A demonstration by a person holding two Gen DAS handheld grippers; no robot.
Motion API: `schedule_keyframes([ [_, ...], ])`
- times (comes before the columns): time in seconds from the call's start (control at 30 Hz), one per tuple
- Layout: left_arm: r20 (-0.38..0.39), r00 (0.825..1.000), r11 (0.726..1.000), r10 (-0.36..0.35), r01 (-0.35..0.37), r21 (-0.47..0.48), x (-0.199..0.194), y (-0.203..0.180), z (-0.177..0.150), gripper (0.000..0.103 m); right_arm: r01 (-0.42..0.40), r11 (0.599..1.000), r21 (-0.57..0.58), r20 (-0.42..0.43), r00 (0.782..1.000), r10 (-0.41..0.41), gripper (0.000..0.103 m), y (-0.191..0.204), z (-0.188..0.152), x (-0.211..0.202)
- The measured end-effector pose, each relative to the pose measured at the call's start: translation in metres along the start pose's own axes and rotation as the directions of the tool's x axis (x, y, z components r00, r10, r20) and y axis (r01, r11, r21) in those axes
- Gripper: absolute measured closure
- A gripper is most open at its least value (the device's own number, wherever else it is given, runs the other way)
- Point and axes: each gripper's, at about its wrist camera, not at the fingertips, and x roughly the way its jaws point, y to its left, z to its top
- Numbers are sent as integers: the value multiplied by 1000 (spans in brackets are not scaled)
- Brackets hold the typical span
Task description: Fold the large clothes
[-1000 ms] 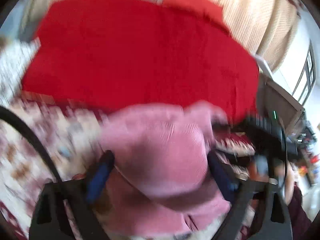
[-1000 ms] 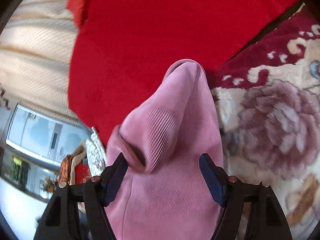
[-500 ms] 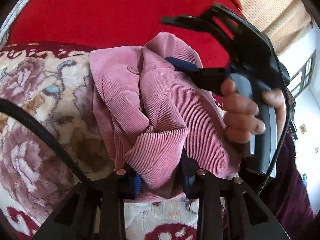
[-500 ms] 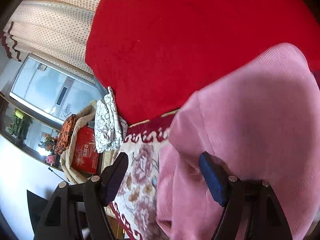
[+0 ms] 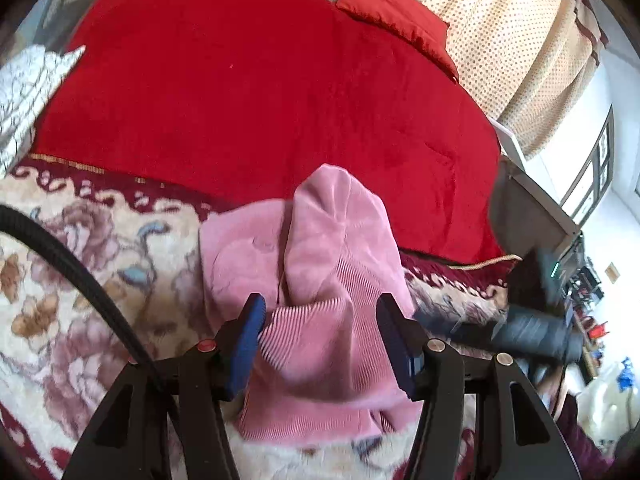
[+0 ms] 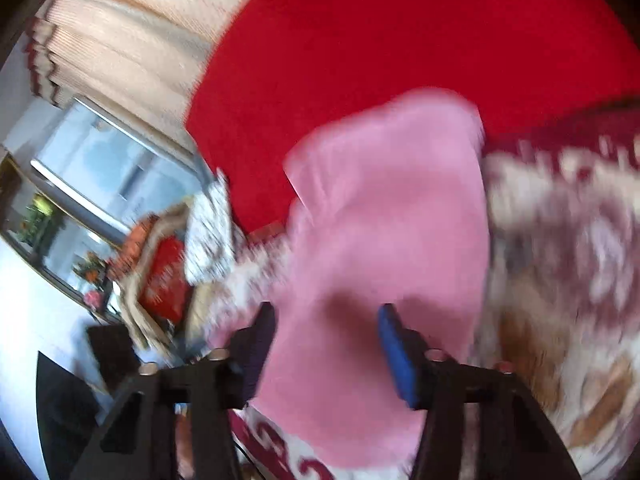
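Sunlit curtains [image 5: 516, 40] hang behind a wide bed, and most of what I see is the red blanket [image 5: 256, 92] spread across it, with a red pillow [image 5: 392, 8] at the far end. Nearer to me the floral cover [image 5: 80, 264], cream with plum roses and a dark red border, takes up the front of the bed. Off to one side sits a crumpled white patterned cloth [image 5: 24, 88], and the right wrist view catches a cluttered shelf with a red box [image 6: 164, 276], all smeared by motion.

On the floral cover, its far edge lapping onto the red blanket, lies the pink corduroy garment [image 5: 320, 288], bunched into a thick, uneven bundle with one fold standing up like a hood.

The left gripper [image 5: 320, 344] has its blue-padded jaws spread wide on either side of the bundle, clamping nothing as far as I can judge. The right gripper [image 6: 326, 348] also shows its jaws apart over the pink cloth, though that picture is badly blurred; it shows only as a dark smear at the edge of the left view.

My worry is the lump itself. With nothing pinned, the raised fold could flop open and undo the shape. A hasty grab might catch several layers at once and drag the whole bundle askew, or snag the plush cover beneath.
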Motion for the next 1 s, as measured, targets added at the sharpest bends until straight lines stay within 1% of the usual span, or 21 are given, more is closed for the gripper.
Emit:
schedule_keyframes([
  [0.03, -14, 1000, 1000, 16, -16, 5, 9, -1, 0, 45, 31, 1000, 1, -25, 999, -31, 67, -8, -9, 11],
  [0.07, -55, 998, 999, 37, -37, 8, 22, -3, -3, 47, 44, 999, 5, -10, 999, -44, 67, -16, -17, 17],
  [0.1, -89, 995, 999, 49, -49, 9, 33, -1, -3, 62, 23, 1000, 19, 17, 1000, -23, 67, -21, -20, 16],
  [0.13, -155, 986, 998, 61, -60, 9, 49, 0, -9, 70, 5, 999, 33, 33, 999, -6, 67, -24, -21, 16],
  [0.2, -215, 975, 998, 63, -66, -3, 63, 3, -18, 76, 15, 1000, 6, 26, 1000, -15, 67, -22, -19, 16],
  [0.3, -214, 976, 999, 52, -54, 0, 61, 4, -21, 80, 22, 999, -47, 21, 1000, -21, 67, -17, -18, 19],
  [0.37, -218, 975, 999, 34, -38, -14, 58, 6, -23, 81, 6, 998, -58, 28, 1000, -5, 68, -18, -18, 20],
  [0.43, -220, 975, 999, 34, -37, -12, 53, 4, -29, 82, -14, 999, -39, 21, 1000, 15, 67, -22, -16, 19],
  [0.5, -224, 974, 999, 40, -39, 10, 49, 1, -34, 83, -35, 999, -35, 11, 999, 36, 67, -23, -15, 14],
  [0.53, -226, 973, 999, 38, -36, 14, 45, -1, -35, 83, -47, 998, -43, 7, 999, 47, 64, -20, -16, 13],
  [0.6, -237, 971, 999, 33, -26, 34, 35, -8, -40, 83, -71, 995, -68, -12, 997, 70, 64, -10, -18, 14],
  [0.67, -253, 966, 997, 52, -33, 76, 32, -11, -49, 84, -96, 992, -86, -39, 995, 93, 64, -4, -22, 15],
  [0.7, -260, 964, 996, 58, -38, 81, 32, -10, -52, 84, -106, 991, -81, -49, 994, 102, 64, -2, -24, 18],
  [0.77, -275, 959, 996, 60, -40, 80, 32, -4, -60, 83, -159, 987, -28, -70, 985, 157, 63, -9, -26, 24],
  [0.8, -272, 960, 995, 64, -41, 90, 32, -2, -63, 83, -182, 983, 10, -77, 980, 182, 67, -15, -26, 26],
  [0.83, -263, 963, 994, 67, -40, 106, 35, -1, -65, 83, -194, 980, 42, -81, 977, 197, 68, -19, -26, 29],
  [0.87, -260, 963, 993, 71, -43, 114, 38, 0, -66, 83, -200, 978, 59, -83, 975, 204, 68, -22, -27, 32],
  [1.0, -274, 959, 995, 72, -51, 82, 43, 0, -60, 83, -159, 986, 40, -69, 984, 162, 68, -19, -29, 34],
])
